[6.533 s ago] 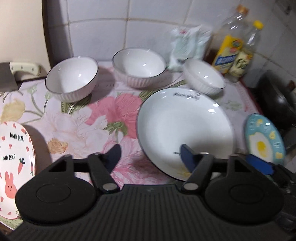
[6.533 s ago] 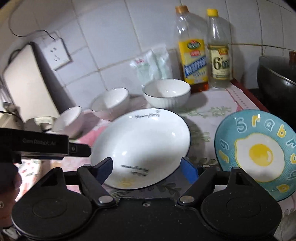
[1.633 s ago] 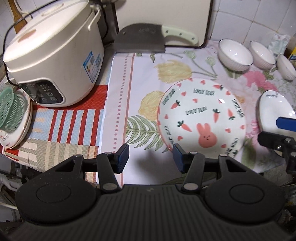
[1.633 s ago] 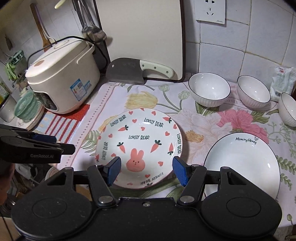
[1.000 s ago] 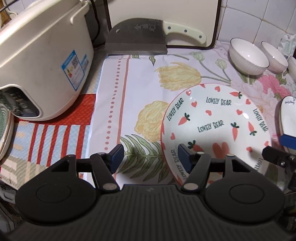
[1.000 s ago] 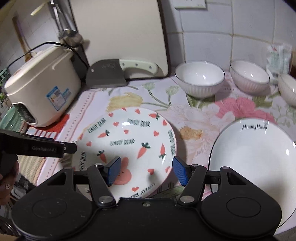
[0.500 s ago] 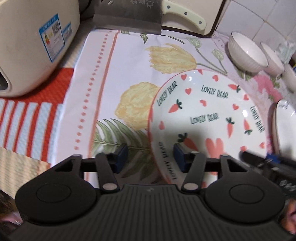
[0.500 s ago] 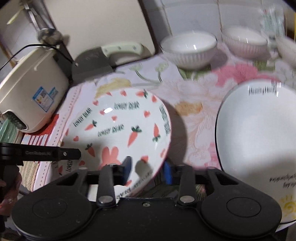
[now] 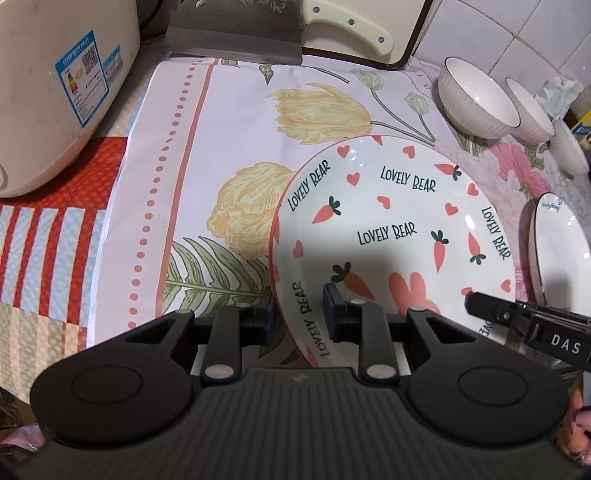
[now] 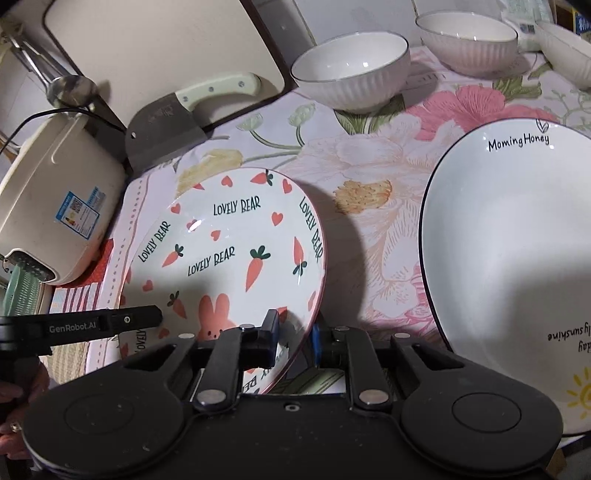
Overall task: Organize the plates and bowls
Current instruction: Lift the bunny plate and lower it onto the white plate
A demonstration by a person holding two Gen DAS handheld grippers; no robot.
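The "Lovely Bear" plate [image 9: 391, 229] with carrots and a pink rabbit lies on the floral cloth; it also shows in the right wrist view [image 10: 229, 254]. My left gripper [image 9: 297, 312] is closed on the plate's near left rim. My right gripper [image 10: 293, 338] is shut on its near right rim, and that edge looks raised. A large white "Morning Honey" plate [image 10: 517, 254] lies to the right. Three white ribbed bowls [image 10: 351, 72] stand in a row at the back.
A rice cooker [image 9: 48, 88] stands at the left. A cleaver [image 9: 258, 27] leans on a cutting board [image 10: 155, 48] against the tiled wall. A green strainer [image 10: 18, 291] sits at the far left. Striped cloth [image 9: 48, 236] covers the counter's left part.
Both grippers have moved in and closed onto the Lovely Bear plate's near rim, left on its left side, right on its right side. The plate's right edge has tilted up.
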